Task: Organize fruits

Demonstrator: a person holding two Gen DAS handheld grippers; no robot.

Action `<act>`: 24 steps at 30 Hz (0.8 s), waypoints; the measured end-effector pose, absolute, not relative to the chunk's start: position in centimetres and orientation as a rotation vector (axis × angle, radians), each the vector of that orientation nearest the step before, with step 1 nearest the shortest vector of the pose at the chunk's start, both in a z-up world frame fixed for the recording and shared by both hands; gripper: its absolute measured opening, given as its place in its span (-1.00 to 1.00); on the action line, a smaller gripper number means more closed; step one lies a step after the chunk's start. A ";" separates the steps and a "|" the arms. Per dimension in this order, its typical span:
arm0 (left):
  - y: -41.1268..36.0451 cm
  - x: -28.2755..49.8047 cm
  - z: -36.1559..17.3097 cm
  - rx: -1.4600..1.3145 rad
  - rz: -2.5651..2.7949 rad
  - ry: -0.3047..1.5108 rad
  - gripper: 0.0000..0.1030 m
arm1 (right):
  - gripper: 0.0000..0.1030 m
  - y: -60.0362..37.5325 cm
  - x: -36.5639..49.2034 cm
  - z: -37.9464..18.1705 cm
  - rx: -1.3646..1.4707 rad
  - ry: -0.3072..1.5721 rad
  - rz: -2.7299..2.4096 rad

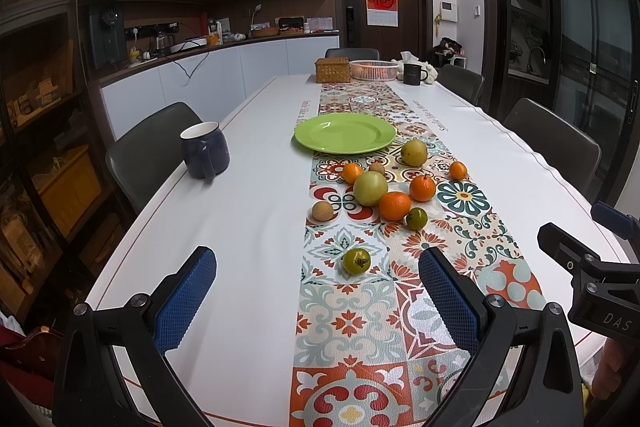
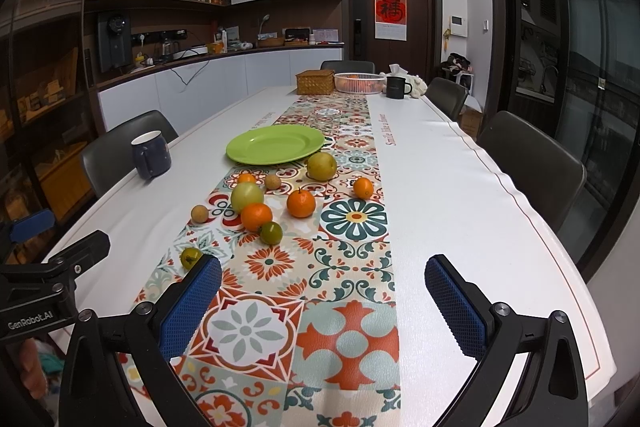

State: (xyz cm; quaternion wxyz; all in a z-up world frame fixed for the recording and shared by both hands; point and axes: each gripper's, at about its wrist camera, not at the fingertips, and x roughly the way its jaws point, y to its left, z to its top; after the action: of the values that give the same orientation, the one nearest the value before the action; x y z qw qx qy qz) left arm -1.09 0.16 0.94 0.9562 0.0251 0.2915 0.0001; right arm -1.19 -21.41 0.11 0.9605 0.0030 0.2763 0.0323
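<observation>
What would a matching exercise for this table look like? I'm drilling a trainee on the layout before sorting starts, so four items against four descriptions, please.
Items:
1. green plate
2. navy mug
3. wicker box
4. nearest green tomato

Descriptions:
A. far end, beside the white basket
B. empty, on the runner beyond the fruit
C. alone, closest to the left gripper
D. on white cloth by the left edge

Pairs: 1-B, 2-D, 3-A, 4-C
</observation>
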 end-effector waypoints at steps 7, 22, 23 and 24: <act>0.2 -1.1 0.9 0.051 0.000 0.592 1.00 | 0.99 -21.4 -1.2 0.1 0.006 0.559 0.066; 0.3 -1.2 1.2 0.054 -0.001 0.596 1.00 | 0.99 -21.4 -1.2 0.2 0.006 0.562 0.069; 0.3 -1.1 1.2 0.055 0.000 0.597 1.00 | 0.99 -21.3 -1.3 0.2 0.006 0.563 0.071; 0.3 -1.1 1.2 0.056 0.002 0.600 1.00 | 0.99 -21.3 -1.3 0.1 0.006 0.565 0.072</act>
State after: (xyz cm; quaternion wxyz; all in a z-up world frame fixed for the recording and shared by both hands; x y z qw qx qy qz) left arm -1.10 0.30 1.18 0.9550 0.0278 0.2953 0.0009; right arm -1.33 -21.30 0.12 0.9598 0.0028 0.2785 0.0354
